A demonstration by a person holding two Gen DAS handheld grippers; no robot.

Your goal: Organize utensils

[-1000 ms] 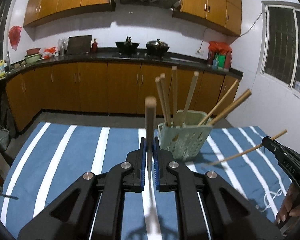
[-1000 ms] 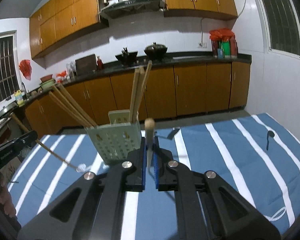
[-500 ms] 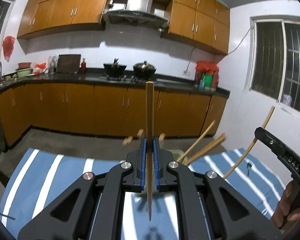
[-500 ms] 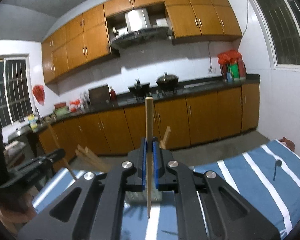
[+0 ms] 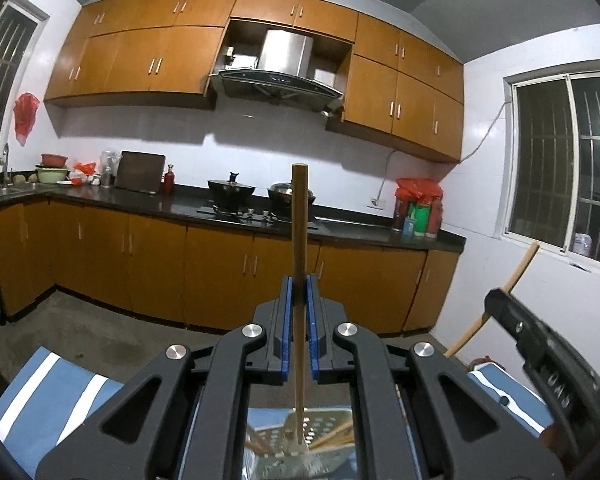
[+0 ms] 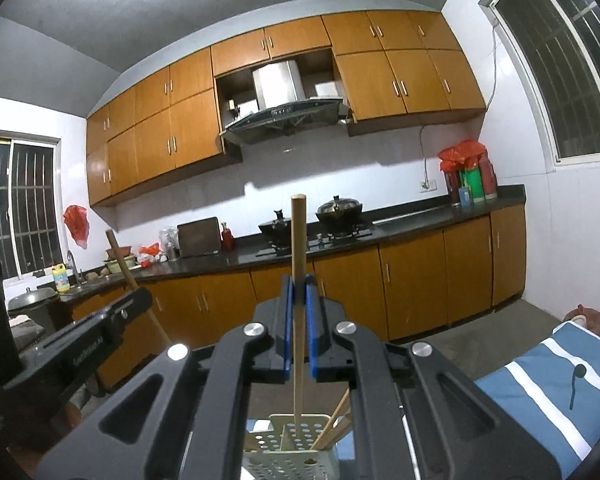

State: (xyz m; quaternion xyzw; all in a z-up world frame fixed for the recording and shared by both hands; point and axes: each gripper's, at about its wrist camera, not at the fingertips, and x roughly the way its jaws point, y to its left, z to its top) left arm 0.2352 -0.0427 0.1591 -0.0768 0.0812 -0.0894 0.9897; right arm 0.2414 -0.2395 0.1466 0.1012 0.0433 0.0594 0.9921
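Both jaws clamped tight: left gripper (image 5: 299, 296) and right gripper (image 6: 299, 294) each hold a chopstick (image 5: 299, 264) upright, tips aimed down into the holder (image 6: 290, 456) beneath.

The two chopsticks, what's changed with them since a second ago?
Both tools rose and tipped up: each chopstick, left and right, went from slanting over the striped cloth to standing upright above the perforated holder. Unchanged: both stay clamped, and other chopsticks remain in the holder.
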